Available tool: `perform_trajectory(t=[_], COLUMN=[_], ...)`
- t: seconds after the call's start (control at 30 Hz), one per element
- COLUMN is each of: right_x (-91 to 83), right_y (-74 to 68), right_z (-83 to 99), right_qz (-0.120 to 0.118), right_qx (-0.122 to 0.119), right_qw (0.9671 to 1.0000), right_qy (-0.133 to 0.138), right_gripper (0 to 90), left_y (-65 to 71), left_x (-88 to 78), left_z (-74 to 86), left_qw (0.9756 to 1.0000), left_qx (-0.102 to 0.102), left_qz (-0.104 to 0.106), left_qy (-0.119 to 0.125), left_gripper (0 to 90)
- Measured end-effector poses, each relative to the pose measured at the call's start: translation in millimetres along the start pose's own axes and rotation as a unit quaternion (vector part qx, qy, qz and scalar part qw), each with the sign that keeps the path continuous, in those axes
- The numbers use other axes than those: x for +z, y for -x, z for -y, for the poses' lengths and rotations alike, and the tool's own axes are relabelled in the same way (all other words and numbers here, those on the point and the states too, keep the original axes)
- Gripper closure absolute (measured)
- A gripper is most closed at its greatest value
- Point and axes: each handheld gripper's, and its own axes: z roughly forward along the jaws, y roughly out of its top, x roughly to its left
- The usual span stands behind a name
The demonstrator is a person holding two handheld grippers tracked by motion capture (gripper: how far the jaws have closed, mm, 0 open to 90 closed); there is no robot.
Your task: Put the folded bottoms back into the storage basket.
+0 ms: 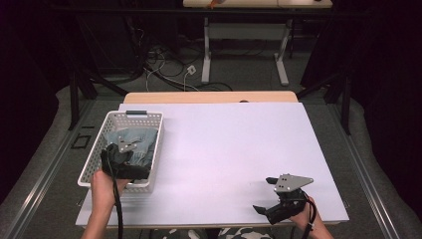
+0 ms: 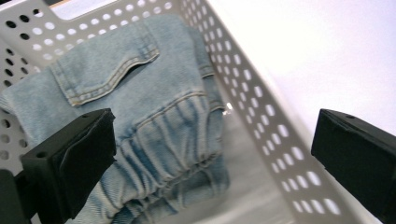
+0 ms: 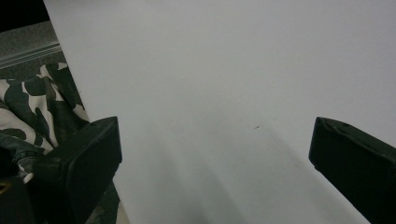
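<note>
The left gripper (image 1: pixel 121 158) hangs over the near end of a white perforated basket (image 1: pixel 94 152), held by the person's left hand (image 1: pixel 103 185). Its jaws are spread wide. Seen in the left gripper view, one jaw sits above the folded jeans (image 2: pixel 154 112) and the other sits beyond the basket's side wall (image 2: pixel 261 121), so that wall runs between the two jaws. Neither jaw touches the denim.

The jeans lie inside the basket, directly ahead of and below this gripper. They are pale blue, folded, with a back pocket (image 2: pixel 105 70) farther from the jaws and a gathered, elastic band of cloth nearest them. Bare basket floor shows beside the jeans, toward the wall.

The right gripper (image 1: pixel 266 196) is held low over the near right part of the white table top (image 1: pixel 224 144), well apart from the basket. Its jaws are also spread wide, with nothing between them but bare table surface (image 3: pixel 224 93). Past its one jaw, off the table edge, a patch of camouflage-patterned cloth (image 3: pixel 32 112) appears. A black cable (image 1: pixel 118 209) trails from the left gripper back along the forearm.
</note>
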Motion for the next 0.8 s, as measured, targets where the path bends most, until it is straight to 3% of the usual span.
perform_trajectory(t=[0.47, 0.8], right_x=[0.0, -0.6], right_y=[0.3, -0.6], right_z=[0.3, -0.1], right_qz=[0.0, 0.001], right_qx=[0.002, -0.001], right_qw=[1.0, 1.0], right_qy=[0.001, 0.0], right_gripper=[2.2, 2.2], left_y=[26.6, 47.1], left_x=[-15.0, -21.4], left_z=[17.5, 19.4], left_qw=[0.9995, 0.998], left_qx=[0.021, 0.044], left_qz=[0.021, 0.039], left_qy=[0.01, 0.021], left_gripper=[0.0, 0.0])
